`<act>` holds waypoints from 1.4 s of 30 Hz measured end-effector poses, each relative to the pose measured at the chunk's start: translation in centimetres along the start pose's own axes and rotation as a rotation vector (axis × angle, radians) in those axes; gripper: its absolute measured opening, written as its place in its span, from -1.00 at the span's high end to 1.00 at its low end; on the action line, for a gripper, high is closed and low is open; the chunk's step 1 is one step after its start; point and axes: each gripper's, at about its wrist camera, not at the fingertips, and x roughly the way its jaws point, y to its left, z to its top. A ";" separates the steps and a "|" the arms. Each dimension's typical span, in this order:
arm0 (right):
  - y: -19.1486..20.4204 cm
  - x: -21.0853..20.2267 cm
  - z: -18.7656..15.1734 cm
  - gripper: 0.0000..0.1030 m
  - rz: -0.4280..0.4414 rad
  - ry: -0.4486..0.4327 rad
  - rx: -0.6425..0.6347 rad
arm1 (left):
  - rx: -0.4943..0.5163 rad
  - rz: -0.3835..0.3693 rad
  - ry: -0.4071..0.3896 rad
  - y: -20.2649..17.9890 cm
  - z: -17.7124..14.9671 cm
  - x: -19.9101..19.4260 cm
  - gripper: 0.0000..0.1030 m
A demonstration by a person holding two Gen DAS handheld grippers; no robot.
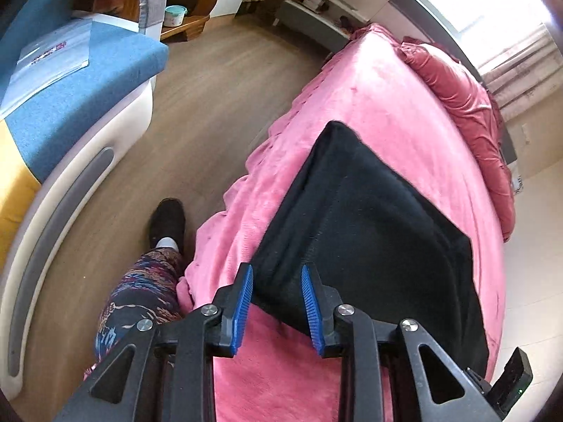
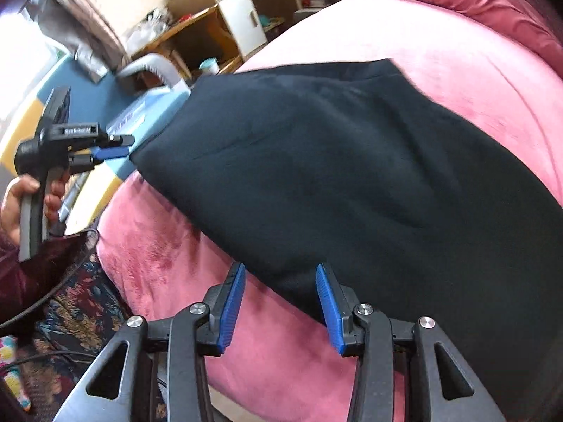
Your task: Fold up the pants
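Observation:
The black pants (image 1: 369,232) lie folded into a flat rectangle on the pink bed (image 1: 369,105). They also fill the middle of the right wrist view (image 2: 352,176). My left gripper (image 1: 278,281) is open, its blue pads (image 1: 244,302) either side of the near left edge of the pants, a little above it. It also shows at the left of the right wrist view (image 2: 119,149), just off the pants' left corner. My right gripper (image 2: 281,281) is open over the near edge of the pants, holding nothing.
A blue and yellow sofa (image 1: 70,105) stands left of the bed across a wooden floor (image 1: 197,112). My leg and black shoe (image 1: 167,225) stand by the bed's edge. A red pillow (image 1: 468,105) lies at the far side. A wooden desk (image 2: 197,35) stands beyond.

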 end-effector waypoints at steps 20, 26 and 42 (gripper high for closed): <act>-0.1 -0.6 0.3 0.99 0.014 -0.022 0.004 | 0.108 0.008 -0.062 -0.4 0.5 -1.1 0.93; 0.3 -0.6 -0.7 0.99 0.037 -0.012 -0.009 | 0.126 0.050 -0.034 0.0 0.1 -0.6 0.93; -2.4 -0.6 -1.0 0.28 0.086 -0.047 0.127 | 0.280 0.169 -0.203 -5.2 -0.4 -3.6 0.49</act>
